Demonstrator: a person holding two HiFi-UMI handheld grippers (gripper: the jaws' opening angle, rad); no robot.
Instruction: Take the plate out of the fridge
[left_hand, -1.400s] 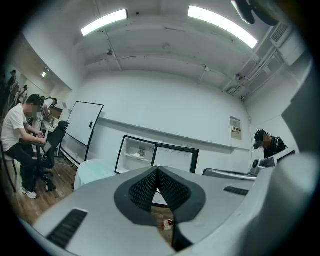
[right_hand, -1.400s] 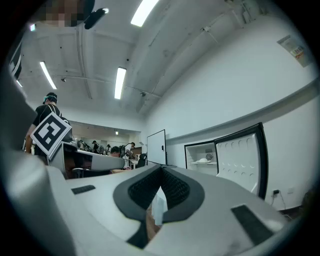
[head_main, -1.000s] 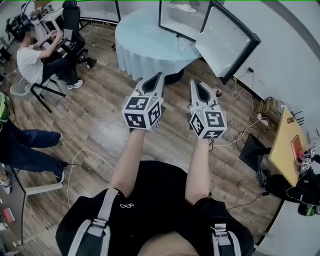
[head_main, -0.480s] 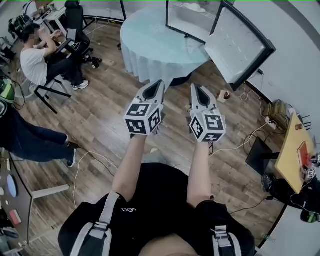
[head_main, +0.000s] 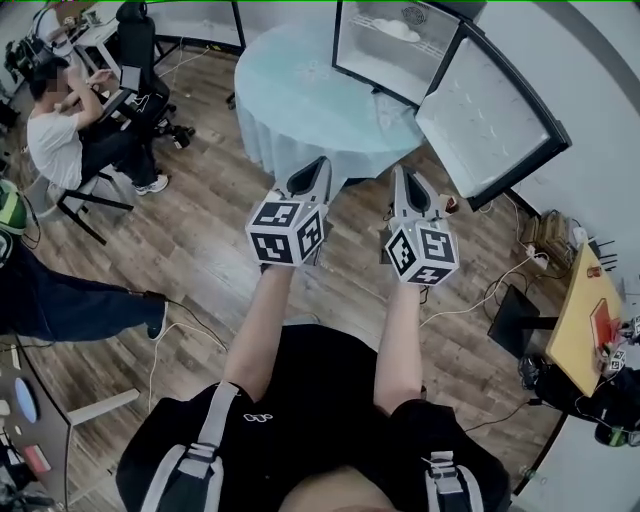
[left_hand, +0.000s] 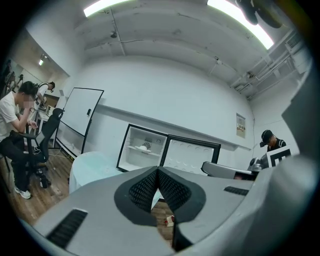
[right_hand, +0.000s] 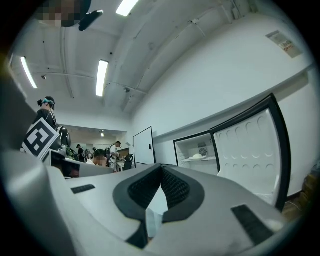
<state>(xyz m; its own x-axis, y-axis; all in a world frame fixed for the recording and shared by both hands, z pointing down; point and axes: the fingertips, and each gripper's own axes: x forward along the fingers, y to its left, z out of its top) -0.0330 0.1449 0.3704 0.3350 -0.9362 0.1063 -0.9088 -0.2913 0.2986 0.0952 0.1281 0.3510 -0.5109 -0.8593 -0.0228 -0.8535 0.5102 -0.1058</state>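
Fingers (left_hand: 142, 187) on left gripper (head_main: 318, 165) and right gripper (head_main: 404, 175) are sitting pressed together, tips touching, nothing between them in either gripper view. I'm holding both side by side over the floor, pointing toward the table (head_main: 290, 95).

Fridge (head_main: 372, 55) is standing on that table, ahead of both fingertips and well apart from them. Its door (head_main: 492, 112) is hanging wide open, ahead and to the right of the right fingers. Plate (right_hand: 197, 156) is resting on the upper shelf inside, pale and small at this range. I can't tell whether anything is lying on it.

Handling, my guess: stiff, probably ceramic, so moderately heavy, slick and breakable. Being chilled may be making it slicker.

Grip plan: I'm aiming to open one gripper and pinch the near rim, one finger above and one below, deep enough that the pads are bearing on flat rim, not just the lip. Other gripper is likely needed supporting the opposite edge, keeping it level while clearing the shelf.
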